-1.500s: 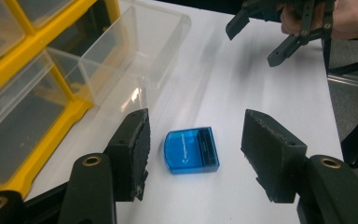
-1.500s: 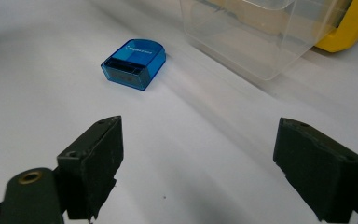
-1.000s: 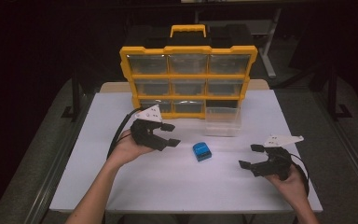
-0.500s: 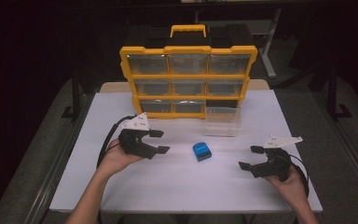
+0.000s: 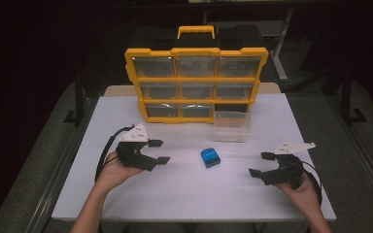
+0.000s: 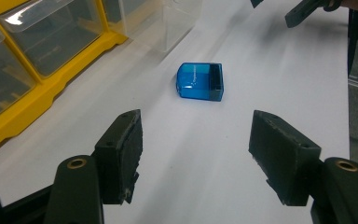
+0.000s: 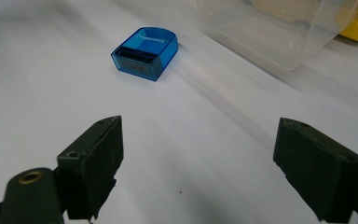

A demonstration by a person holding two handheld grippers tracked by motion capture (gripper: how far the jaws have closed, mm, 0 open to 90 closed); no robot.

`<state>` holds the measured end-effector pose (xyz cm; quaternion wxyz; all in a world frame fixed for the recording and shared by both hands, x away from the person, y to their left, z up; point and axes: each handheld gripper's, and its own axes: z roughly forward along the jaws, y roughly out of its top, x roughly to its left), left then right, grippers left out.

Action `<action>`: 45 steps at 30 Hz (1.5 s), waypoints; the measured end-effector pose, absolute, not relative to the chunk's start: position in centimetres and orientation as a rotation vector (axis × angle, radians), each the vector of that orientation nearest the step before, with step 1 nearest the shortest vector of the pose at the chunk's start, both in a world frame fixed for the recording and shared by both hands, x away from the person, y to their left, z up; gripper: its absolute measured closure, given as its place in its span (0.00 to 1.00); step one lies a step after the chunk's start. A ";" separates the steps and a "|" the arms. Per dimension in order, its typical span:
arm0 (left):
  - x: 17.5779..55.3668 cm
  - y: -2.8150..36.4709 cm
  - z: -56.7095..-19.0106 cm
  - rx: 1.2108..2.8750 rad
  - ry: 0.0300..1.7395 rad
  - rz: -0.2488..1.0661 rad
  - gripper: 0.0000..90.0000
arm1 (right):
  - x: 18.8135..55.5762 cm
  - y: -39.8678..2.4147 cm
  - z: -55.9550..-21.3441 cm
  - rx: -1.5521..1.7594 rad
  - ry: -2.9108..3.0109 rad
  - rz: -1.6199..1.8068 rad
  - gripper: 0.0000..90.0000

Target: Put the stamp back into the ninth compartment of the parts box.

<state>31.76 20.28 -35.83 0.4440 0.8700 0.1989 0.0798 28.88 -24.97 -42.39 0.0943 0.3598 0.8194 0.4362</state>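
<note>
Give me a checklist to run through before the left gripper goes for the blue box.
1. Left gripper jaws open, nothing between them; they have just been opening: ok.
2. Blue box lies free on the table, touching nothing: ok.
3. Path from left gripper to box clear: ok.
4. Right gripper open, apart from the box: ok.
5. Clear drawer pulled out of the yellow cabinet, standing on the table: ok.
6. Drawer empty: cannot tell.

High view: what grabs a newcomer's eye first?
The yellow organizer with its clear drawers stands upright at the table's far edge, one clear drawer pulled out and set on the table before its lower right corner. A small blue box lies alone mid-table, between the left tool and right tool, both open and empty.
</note>
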 end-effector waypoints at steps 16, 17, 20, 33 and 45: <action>30.5 22.2 -37.1 2.146 0.551 0.240 0.34 | 28.9 -24.9 -42.6 1.074 2.440 1.286 0.17; 30.4 22.3 -37.1 2.142 0.554 0.243 0.34 | 28.9 -24.8 -42.6 1.073 2.441 1.286 0.17; 30.2 22.5 -37.3 2.138 0.566 0.244 0.33 | 28.9 -24.8 -42.6 1.076 2.443 1.284 0.17; 29.3 23.1 -39.0 2.146 0.600 0.245 0.31 | 28.9 -24.7 -42.7 1.073 2.451 1.275 0.17; 28.8 23.5 -39.8 2.146 0.613 0.267 0.29 | 28.9 -24.6 -42.7 1.076 2.458 1.276 0.17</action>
